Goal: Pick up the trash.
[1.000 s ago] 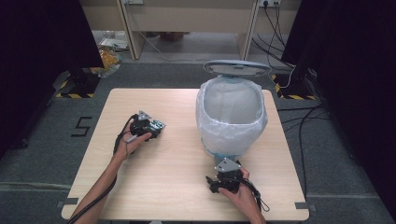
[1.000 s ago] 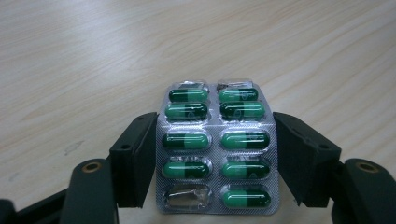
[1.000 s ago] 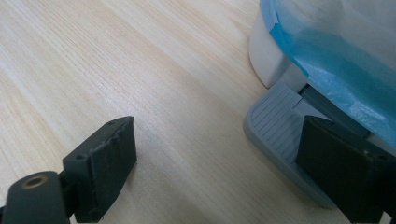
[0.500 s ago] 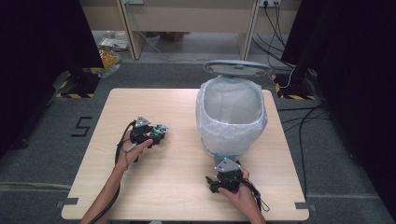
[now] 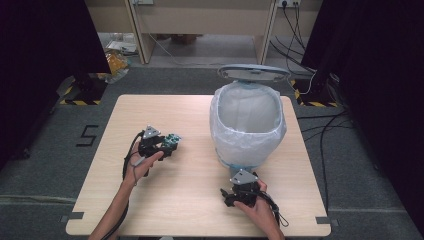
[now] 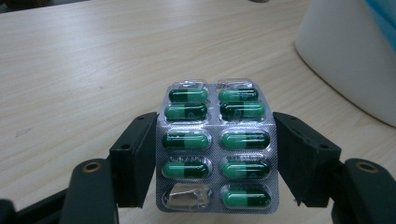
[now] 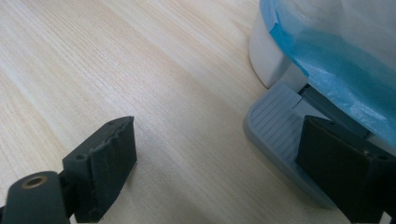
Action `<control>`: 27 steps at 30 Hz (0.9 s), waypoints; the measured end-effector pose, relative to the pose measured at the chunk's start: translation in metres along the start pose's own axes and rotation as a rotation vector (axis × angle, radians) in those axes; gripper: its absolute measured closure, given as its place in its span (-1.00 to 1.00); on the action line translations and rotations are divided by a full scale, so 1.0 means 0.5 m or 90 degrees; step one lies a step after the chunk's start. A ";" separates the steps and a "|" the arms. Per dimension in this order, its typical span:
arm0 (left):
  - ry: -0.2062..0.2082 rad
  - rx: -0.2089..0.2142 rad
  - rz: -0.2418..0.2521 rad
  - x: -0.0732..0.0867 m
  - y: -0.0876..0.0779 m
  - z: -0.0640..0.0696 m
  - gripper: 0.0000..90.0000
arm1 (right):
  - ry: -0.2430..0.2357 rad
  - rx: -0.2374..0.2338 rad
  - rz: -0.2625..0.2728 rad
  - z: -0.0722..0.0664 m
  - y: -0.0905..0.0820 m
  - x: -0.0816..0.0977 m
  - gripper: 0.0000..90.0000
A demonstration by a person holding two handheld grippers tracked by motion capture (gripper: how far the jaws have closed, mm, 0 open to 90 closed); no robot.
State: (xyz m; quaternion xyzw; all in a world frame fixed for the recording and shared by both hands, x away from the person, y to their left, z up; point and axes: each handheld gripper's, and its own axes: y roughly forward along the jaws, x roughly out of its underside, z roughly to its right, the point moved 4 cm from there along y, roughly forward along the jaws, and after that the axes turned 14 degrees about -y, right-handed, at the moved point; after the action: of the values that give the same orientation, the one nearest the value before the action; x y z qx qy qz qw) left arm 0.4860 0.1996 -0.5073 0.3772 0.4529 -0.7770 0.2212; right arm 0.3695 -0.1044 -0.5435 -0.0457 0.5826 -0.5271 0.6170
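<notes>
A silver blister pack (image 6: 215, 149) of green capsules, with one empty pocket at its near left, is held above the table. My left gripper (image 6: 215, 135) is shut on its two long edges. In the high view that left gripper (image 5: 167, 142) and the blister pack (image 5: 173, 139) are left of the bin. My right gripper (image 5: 240, 181) is at the foot of the bin near the front edge. My right gripper (image 7: 215, 158) is open with nothing between its jaws, and its right jaw is over the grey pedal (image 7: 275, 126).
A white pedal bin (image 5: 247, 130) lined with a clear and blue bag (image 7: 327, 51) stands right of centre on the wooden table (image 5: 165, 110), its grey lid (image 5: 254, 73) raised. Cables trail from both grippers.
My left gripper has shifted a little toward the person's side of the table with the blister pack in it. The right gripper has stayed at the bin's foot.
</notes>
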 end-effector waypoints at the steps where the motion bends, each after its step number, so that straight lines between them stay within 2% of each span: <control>1: -0.001 0.002 0.003 -0.001 -0.002 0.004 -0.25 | 0.000 0.001 0.001 0.000 0.000 0.000 -0.73; 12: 0.014 0.024 0.019 -0.015 -0.028 0.044 -0.25 | 0.000 0.000 0.000 0.000 0.000 0.000 -0.73; 19: 0.031 0.029 0.026 -0.018 -0.036 0.058 -0.25 | 0.000 0.000 0.001 0.000 0.000 0.000 -0.73; 27: 0.034 0.051 0.034 -0.026 -0.048 0.073 -0.25 | 0.000 0.000 -0.001 0.000 0.000 0.000 -0.73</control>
State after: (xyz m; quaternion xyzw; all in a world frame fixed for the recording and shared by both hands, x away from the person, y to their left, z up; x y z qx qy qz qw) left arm 0.4633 0.1796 -0.4729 0.4183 0.4173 -0.7778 0.2143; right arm 0.3695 -0.1045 -0.5434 -0.0463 0.5826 -0.5274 0.6167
